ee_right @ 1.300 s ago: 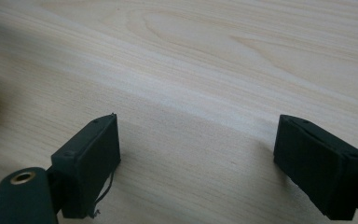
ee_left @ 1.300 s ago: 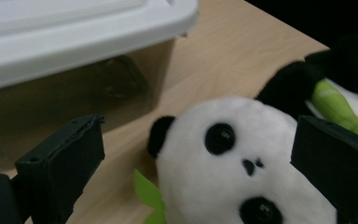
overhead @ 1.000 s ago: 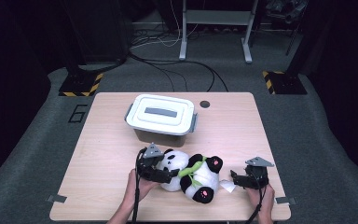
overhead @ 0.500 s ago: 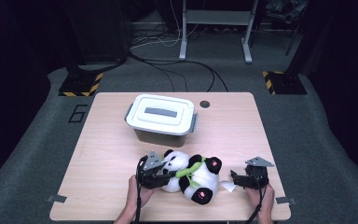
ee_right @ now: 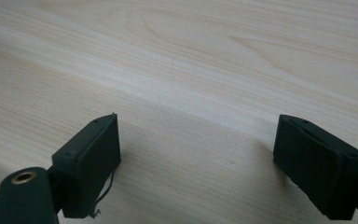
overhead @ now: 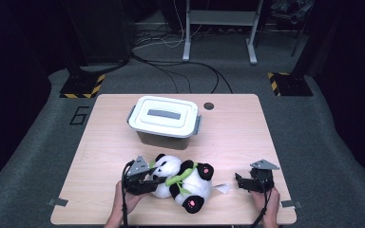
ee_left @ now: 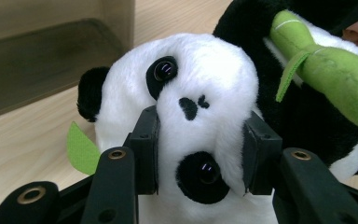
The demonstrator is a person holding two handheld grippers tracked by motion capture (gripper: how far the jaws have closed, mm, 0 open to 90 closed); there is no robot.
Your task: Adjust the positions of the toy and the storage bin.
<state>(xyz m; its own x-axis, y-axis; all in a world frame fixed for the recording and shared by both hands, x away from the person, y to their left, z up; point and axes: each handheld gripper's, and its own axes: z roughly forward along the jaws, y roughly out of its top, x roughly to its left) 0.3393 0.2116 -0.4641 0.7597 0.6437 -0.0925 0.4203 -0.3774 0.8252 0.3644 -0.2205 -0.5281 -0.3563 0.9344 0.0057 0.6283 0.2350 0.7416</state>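
1. High view: a black-and-white plush panda toy (overhead: 183, 183) holding a green fabric bamboo stalk is lying on its side at the near edge of the pale wooden counter (overhead: 104, 137), with a white lidded plastic storage box (overhead: 164, 121) standing well behind it. The left gripper (overhead: 153, 179) is pressing in at the panda's head; the right gripper (overhead: 238, 181) is resting apart, to the right.
2. Left gripper view: the left gripper, whose jaws have just been closing, is squeezing the panda's white head between its black pads (ee_left: 147, 149), denting the fur around the muzzle.
3. Right gripper view: the right gripper (ee_right: 198, 161) is standing wide open over bare counter, holding nothing.
4. Judgement: the grasp is being secured; the next move is probably calling for a lift, and the box lid is sitting closed.
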